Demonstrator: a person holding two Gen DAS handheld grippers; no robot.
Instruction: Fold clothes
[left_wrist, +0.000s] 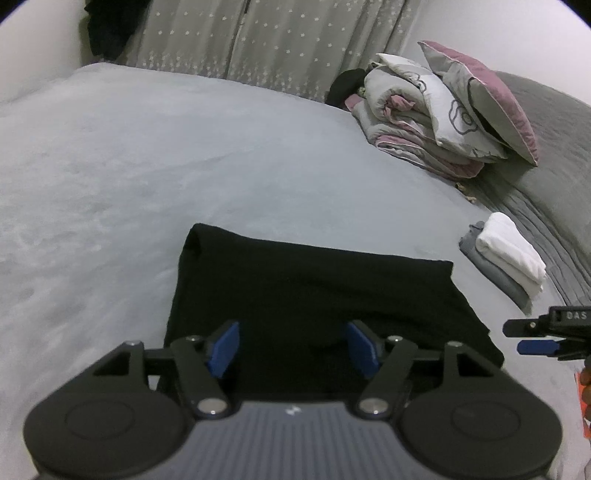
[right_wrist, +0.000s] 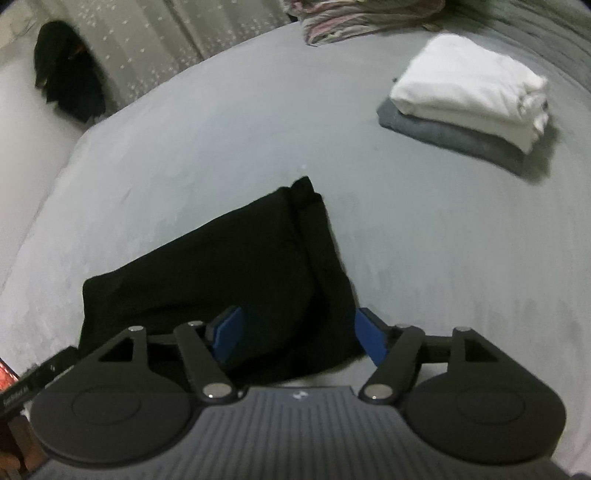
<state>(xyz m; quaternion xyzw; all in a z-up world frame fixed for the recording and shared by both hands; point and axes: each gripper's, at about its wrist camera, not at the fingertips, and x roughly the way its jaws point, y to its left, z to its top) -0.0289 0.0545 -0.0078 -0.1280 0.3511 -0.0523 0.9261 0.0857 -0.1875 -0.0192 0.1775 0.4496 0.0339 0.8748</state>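
While folded, black garment (left_wrist: 317, 295) lies under spread left gripper (left_wrist: 291, 347).

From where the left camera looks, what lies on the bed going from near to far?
Open left gripper → black garment → white folded garment on the grey folded one → bundled quilt → starred curtain.

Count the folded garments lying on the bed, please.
3: a black one between the open grippers, and a white one stacked on a grey one farther right. The bedding pile behind could hide more.
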